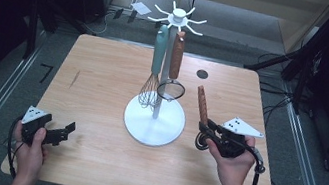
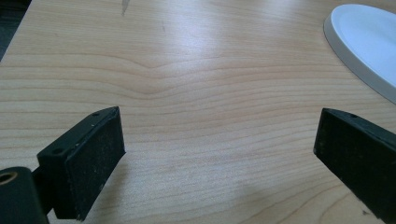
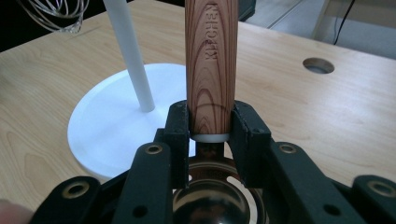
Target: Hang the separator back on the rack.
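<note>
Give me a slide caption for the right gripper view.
Right gripper clamps a wood-grain utensil handle beside the white rack's pole.

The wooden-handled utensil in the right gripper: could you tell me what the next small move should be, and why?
Probably lift it toward the white hook crown of the stand. The right gripper is clamped on the wooden-handled utensil near its metal end, handle pointing up, while a whisk and a strainer already hang there. The left gripper rests open.
</note>
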`<state>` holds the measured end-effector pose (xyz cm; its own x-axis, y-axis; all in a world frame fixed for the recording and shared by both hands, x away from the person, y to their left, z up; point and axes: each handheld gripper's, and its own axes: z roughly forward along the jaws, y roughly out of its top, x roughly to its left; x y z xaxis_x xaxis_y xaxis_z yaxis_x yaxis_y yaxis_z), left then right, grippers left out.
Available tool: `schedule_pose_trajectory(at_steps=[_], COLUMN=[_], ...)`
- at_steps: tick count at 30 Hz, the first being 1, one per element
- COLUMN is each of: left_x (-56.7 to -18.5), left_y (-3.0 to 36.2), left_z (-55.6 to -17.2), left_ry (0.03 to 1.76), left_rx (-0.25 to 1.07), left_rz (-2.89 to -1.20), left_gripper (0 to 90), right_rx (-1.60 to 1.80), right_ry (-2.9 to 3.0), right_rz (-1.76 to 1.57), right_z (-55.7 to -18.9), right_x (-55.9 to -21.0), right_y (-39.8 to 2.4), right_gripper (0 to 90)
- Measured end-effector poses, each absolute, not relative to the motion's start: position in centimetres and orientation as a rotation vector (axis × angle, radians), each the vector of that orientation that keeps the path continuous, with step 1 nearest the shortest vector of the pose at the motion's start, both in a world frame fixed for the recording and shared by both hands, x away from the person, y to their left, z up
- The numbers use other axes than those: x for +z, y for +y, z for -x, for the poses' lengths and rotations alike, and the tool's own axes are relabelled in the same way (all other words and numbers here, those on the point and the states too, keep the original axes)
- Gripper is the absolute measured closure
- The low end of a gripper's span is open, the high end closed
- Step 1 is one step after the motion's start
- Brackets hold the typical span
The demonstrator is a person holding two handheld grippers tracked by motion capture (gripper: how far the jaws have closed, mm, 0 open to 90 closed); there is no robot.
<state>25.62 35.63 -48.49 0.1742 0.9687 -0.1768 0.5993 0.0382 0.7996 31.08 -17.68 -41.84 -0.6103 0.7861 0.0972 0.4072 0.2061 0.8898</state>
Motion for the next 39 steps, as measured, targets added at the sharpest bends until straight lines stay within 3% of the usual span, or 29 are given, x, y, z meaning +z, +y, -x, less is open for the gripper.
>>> schedule_pose_trajectory(at_steps=[39], left_x=[-48.5], left_y=[35.6], left_z=[-25.7], left_ry=[1.509], left_rx=[0.578], left_rz=[-1.666], left_gripper=[2.1], right_rx=[1.570], right_ry=[1.948], right_rz=[-0.947], right_z=[-30.6], right_x=[-36.2], right_y=[-16.8], right_gripper=[71.2])
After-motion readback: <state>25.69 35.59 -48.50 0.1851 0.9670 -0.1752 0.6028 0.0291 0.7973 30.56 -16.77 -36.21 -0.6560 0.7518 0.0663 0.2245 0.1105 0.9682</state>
